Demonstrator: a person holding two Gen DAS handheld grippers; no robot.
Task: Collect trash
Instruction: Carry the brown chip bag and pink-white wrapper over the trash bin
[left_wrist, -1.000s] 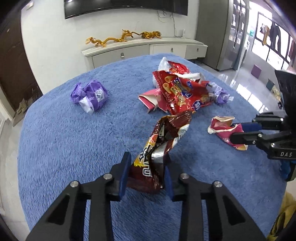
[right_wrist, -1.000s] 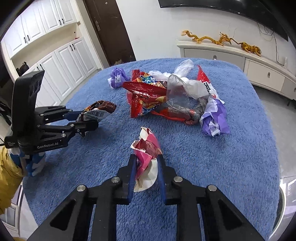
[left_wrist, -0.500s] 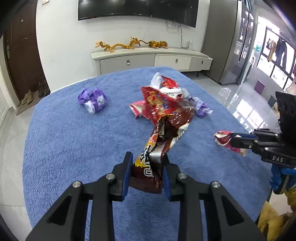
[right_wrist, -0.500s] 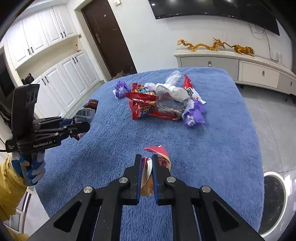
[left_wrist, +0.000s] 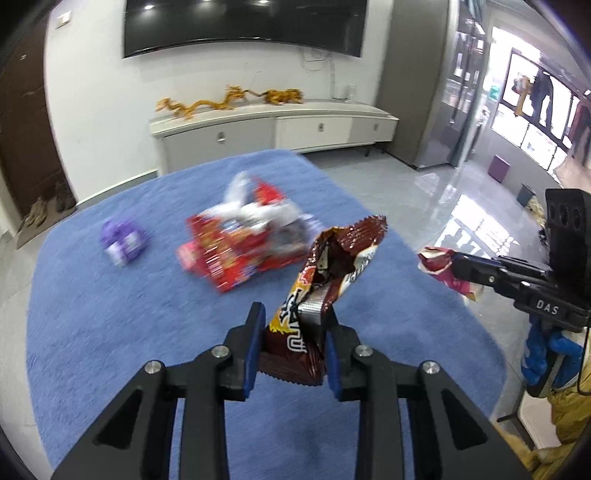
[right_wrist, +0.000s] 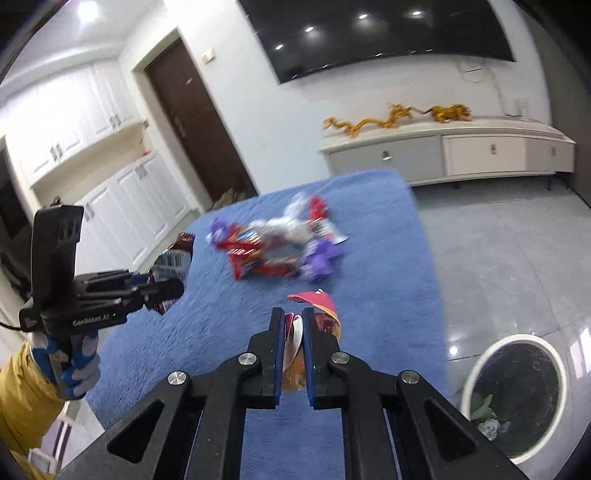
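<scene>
Both tongs grip trash above the blue fluffy rug (left_wrist: 110, 332): left gripper (left_wrist: 291, 345) clamps a brown crinkled snack wrapper (left_wrist: 325, 280), right gripper (right_wrist: 294, 345) pinches a red-and-white crumpled wrapper (right_wrist: 317, 314), probably for carrying to the white round bin (right_wrist: 517, 398)

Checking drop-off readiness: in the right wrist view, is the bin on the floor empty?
No. The white-rimmed bin at the lower right already holds a few scraps at its dark bottom.
</scene>
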